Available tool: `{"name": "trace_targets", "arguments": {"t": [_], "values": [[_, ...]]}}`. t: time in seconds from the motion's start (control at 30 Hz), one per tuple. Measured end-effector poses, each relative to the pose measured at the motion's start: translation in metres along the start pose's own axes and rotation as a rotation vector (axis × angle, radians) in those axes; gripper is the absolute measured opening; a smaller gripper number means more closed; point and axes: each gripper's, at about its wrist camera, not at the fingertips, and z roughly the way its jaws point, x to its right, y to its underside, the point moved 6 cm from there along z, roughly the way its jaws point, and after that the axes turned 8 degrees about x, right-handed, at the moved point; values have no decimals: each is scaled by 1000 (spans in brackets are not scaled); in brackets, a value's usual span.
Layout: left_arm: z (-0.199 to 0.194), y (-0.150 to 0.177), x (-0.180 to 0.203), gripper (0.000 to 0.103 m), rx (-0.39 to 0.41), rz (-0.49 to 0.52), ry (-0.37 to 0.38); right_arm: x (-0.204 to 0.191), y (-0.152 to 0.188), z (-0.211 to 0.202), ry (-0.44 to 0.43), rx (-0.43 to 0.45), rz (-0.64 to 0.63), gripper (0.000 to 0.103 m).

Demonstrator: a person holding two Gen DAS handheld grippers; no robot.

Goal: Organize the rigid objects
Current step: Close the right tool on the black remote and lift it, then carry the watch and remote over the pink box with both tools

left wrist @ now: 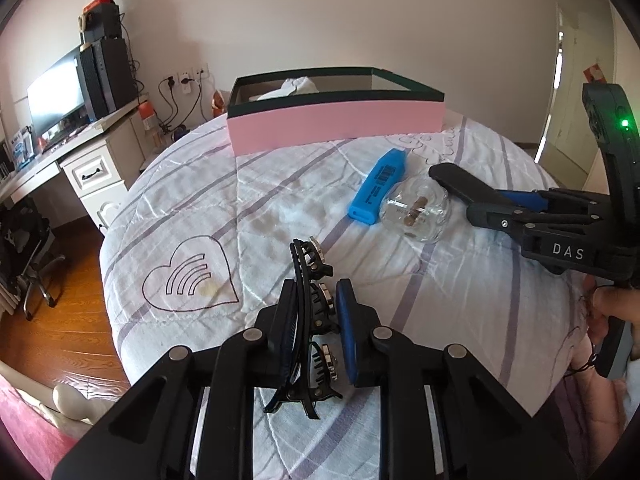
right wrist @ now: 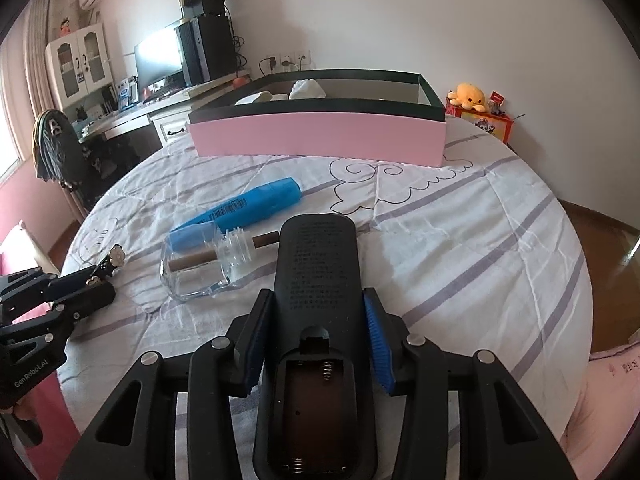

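Nearest us in the left view, our left gripper [left wrist: 316,320] is clamped on a black clip [left wrist: 310,312] above the striped quilt [left wrist: 192,208]; a pink box [left wrist: 336,126] sits behind, a desk [left wrist: 48,160] to the left

Right view: our right gripper [right wrist: 316,332] squeezes a black remote [right wrist: 316,276], battery bay open, beside a glass bottle [right wrist: 200,268] and blue marker [right wrist: 248,208]

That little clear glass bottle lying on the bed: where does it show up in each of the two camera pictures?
Left wrist view: glass bottle lies right of centre, touching the blue marker, just left of the right gripper.
Right wrist view: the bottle lies left of centre, beside the black remote.
Shared landmark: the pink box behind it.
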Motion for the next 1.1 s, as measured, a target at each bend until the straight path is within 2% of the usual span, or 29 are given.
{"name": "trace_targets", "arguments": {"t": [0.2, 0.5, 0.8, 1.03, 1.1], "values": [[-4, -10, 0, 19, 15, 1, 0, -5, -5, -10, -24, 11, 12, 45], [-20, -37, 1, 19, 80, 9, -10, -8, -29, -39, -57, 101, 32, 45], [-52, -82, 6, 19, 205, 50, 0, -20, -64, -77, -92, 203, -7, 45], [-74, -125, -2, 20, 304, 50, -38, -20, -96, -99, -91, 287, -39, 45], [-81, -140, -5, 20, 338, 45, -70, -20, -105, -105, -90, 306, -45, 45]]}}
